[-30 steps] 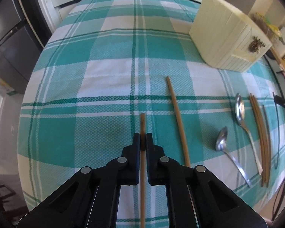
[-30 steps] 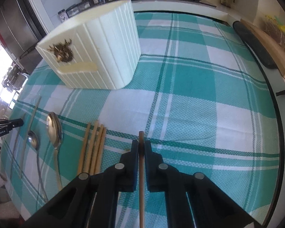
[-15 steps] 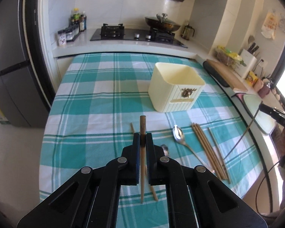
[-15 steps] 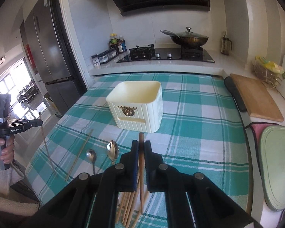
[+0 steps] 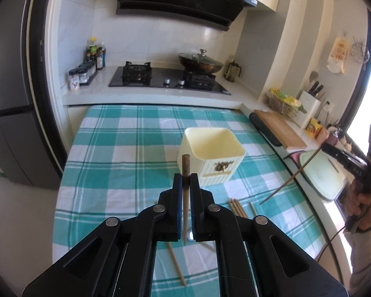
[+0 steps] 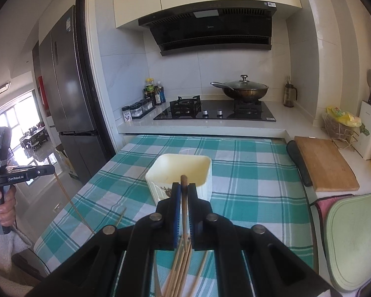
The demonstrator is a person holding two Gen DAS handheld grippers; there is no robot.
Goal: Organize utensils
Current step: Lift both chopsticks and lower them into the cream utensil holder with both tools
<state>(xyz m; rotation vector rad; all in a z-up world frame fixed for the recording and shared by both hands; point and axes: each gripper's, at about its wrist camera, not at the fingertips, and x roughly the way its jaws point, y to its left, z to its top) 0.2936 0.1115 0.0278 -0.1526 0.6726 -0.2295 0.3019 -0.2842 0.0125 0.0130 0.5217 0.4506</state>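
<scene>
The left gripper [image 5: 185,180] has its fingers [image 5: 177,185] drawn nearly together, clamped on a single brown chopstick [image 5: 185,193] that runs along the gap between them; its blunt end sticks out just past the tips and its thin end hangs back toward the camera, clear of the table [image 5: 116,153]. The right gripper [image 6: 183,190] is likewise pinched on a second chopstick [image 6: 184,208], held the same way, blunt end poking out ahead of the fingers [image 6: 176,198].

Both held sticks are dark at the thick end and taper to a point. In both views the blunt tips appear against the near wall of the cream utensil holder [image 5: 211,158], a squarish ribbed tub with an open top and a small dark emblem on its near face; it stands on the green-and-white checked cloth toward the middle of the table. How close the tips are to the tub cannot be told.

On the cloth near the holder lie more utensils: a bundle of loose chopsticks [image 6: 179,269] below the right gripper, a lone pale chopstick [image 5: 176,264] under the left gripper, and part of a spoon [image 5: 191,235] glimpsed between the left fingers.
</scene>
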